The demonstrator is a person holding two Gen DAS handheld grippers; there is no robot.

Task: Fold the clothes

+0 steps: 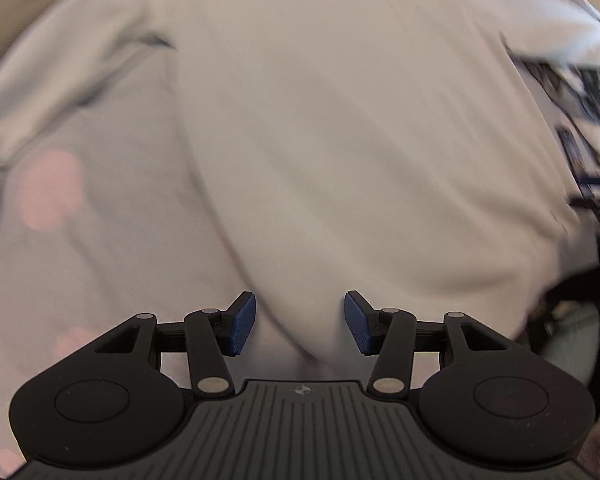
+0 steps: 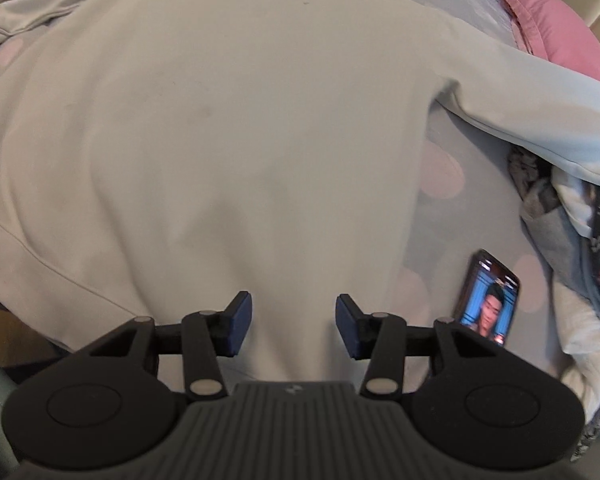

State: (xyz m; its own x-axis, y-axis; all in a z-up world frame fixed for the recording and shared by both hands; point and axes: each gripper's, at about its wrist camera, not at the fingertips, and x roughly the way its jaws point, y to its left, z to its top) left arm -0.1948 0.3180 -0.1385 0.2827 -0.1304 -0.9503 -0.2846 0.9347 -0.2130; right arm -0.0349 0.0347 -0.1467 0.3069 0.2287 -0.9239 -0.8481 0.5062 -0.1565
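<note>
Here, a cream sweatshirt [image 2: 228, 120], soft matte knit, lies spread flat over a grey bedsheet [image 2: 452, 232] printed with pale pink dots, filling most of both views. Left gripper [image 1: 299, 322]: jaws about half open, blue ribbed pads [image 1: 242, 322] apart, nothing clamped; a rounded fold of the sweatshirt's hem sits in the gap at the lower centre of its frame, though blur hides whether the pads touch it. Right gripper [image 2: 294, 324]: jaws likewise about half open, empty, poised over the garment's lower edge, the cloth passing beneath the gap without being pinched. One sleeve [image 2: 540, 120] runs off to the right of the right wrist view, smooth and tubular. Pink pillow [image 2: 548, 24], upper right corner, plump with a stitched border. Phone [image 2: 490, 300], lower right, glossy dark slab with a lit screen, lying on the sheet beside the sweatshirt. Heap of mixed clothes [image 2: 580, 216], right edge: grey, white and dark floral fabric, crumpled.
</note>
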